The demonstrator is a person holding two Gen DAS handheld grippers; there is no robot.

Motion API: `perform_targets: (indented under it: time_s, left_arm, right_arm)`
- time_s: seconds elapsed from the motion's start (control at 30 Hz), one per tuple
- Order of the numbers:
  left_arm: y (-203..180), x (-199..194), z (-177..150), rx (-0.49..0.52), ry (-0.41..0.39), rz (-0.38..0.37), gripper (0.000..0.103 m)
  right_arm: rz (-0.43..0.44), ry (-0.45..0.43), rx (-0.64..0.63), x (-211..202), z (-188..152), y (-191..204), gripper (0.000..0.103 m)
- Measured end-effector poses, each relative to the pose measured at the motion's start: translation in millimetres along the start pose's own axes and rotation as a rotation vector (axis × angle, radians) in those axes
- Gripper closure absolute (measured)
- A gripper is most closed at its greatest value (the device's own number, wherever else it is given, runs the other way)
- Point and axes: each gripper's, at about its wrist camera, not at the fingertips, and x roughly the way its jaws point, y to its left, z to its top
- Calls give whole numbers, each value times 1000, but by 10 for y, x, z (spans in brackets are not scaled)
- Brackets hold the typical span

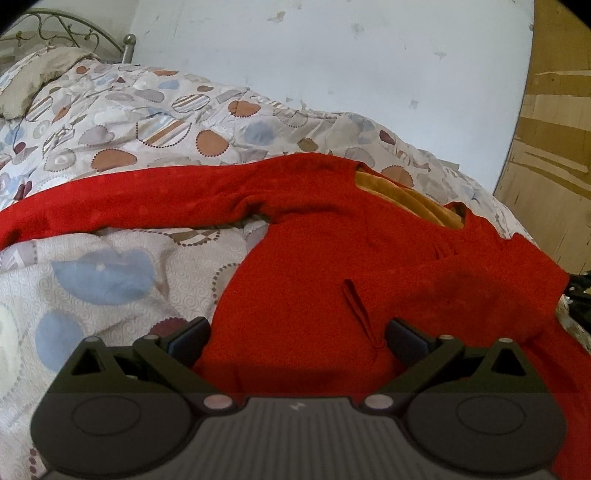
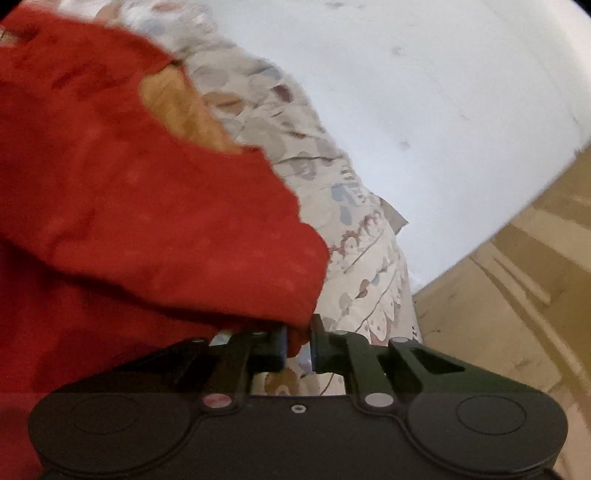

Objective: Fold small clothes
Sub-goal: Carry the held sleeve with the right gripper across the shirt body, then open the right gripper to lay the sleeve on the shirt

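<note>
So the biggest thing here is the bed, covered by a patterned duvet [image 1: 122, 136] with blue, brown and striped blobs all over it. It runs up against a pale wall [image 1: 332, 55] with scuffs on it, and there's a wooden floor [image 1: 554, 147] off to the right side. A curly metal headboard [image 1: 66, 29] pokes up in the far left corner, with a beige pillow [image 1: 33, 81] lying just in front of it.

Spread on top of the duvet is the red sweater [image 1: 332, 251], front side up, with one sleeve stretched way out to the left. The neck opening shows an orange-yellow lining [image 1: 406, 199] inside. A thin red drawstring [image 1: 360, 314] hangs down the chest.

The left gripper [image 1: 295, 336] sits at the near edge of the sweater with its jaws spread wide, red fabric lying between the two fingers, the drawstring's end just beside the right-hand one. Not clamping anything.

The right gripper [image 2: 297, 341] is pinching a corner of the red fabric at the sweater's right edge, jaws nearly pressed together on it. That view is pretty blurry, with a fold of sweater lifted over the rest and the duvet below.
</note>
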Motion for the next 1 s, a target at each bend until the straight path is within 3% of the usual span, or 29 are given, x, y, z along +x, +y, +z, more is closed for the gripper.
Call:
perform_targets:
  time_s: [0.2,0.4,0.47,0.53,0.6,0.77,0.83,0.9,1.0]
  left_arm:
    - [-9,-3,-4,6,-2,4,0]
    - [-8,-3,-6,7,-4,5,0]
    - [-8,-3,-6,6,-4,4,0]
    - [-8,-4,-7,6,-4,4,0]
    - [-7,-1,-5,6,-5,5,0]
    - [-6,-3,-9,6,-5,4,0]
    - [-6,-3,-9,6,-6,5,0]
    - [-9,-4,-10,6,-6,5,0]
    - [-5,-1,-9,7,-6,6,0]
  right_arm:
    - [112,157,517,37,-253,-443,93]
    - [97,154,475,70,-223,-343,89]
    - [98,168,500,55,-242,-387,81]
    - [93,172,549,8,-302,-459,49]
    - [82,176,608,-46,-404,-552,29]
    - [-8,180,723,-136,-568,-747,19]
    - [-61,140,748,-166,-570,-794,2]
    - [-92,84,760,-176,-524,-816,1]
    - [-49,1,743,-85,-384,-779,1]
